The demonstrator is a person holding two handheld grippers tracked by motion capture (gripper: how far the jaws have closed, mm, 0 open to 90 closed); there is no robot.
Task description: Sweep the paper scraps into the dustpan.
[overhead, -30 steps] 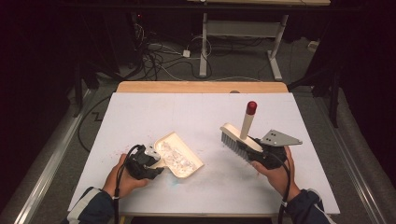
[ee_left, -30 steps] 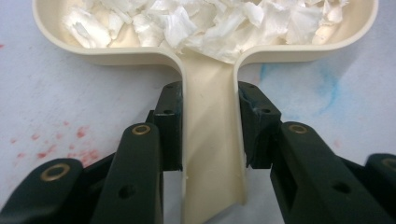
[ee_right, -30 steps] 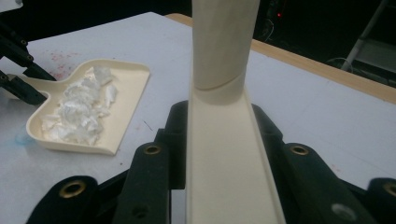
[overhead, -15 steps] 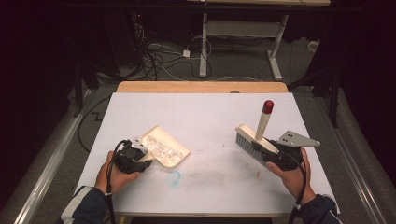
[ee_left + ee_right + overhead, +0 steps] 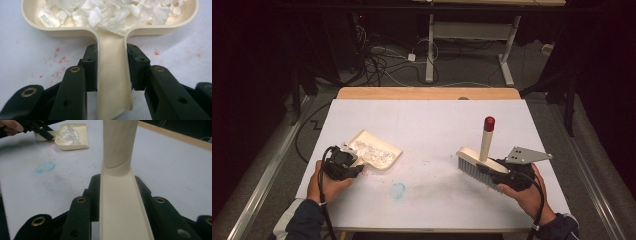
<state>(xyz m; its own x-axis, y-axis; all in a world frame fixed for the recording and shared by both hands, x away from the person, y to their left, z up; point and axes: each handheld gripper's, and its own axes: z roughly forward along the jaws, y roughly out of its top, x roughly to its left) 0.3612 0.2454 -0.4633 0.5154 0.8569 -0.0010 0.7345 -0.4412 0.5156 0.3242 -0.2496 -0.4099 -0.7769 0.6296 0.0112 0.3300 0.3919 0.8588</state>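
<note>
The left gripper [image 5: 112,71] is clamping the handle of the cream plastic dustpan [image 5: 110,30] full of white paper scraps [image 5: 110,12]; the right gripper [image 5: 117,202] is gripping the cream brush [image 5: 479,160], well apart.

White table [image 5: 427,125] lying under a blue smudge [image 5: 398,190] and red specks [image 5: 60,60]; cables [image 5: 382,55] trailing across floor behind (beside white desk legs [image 5: 430,45]).

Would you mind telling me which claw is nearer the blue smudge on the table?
Left. The left claw, holding the dustpan, sits just left of the blue smudge; the right claw, gripping the brush, is farther right.
</note>
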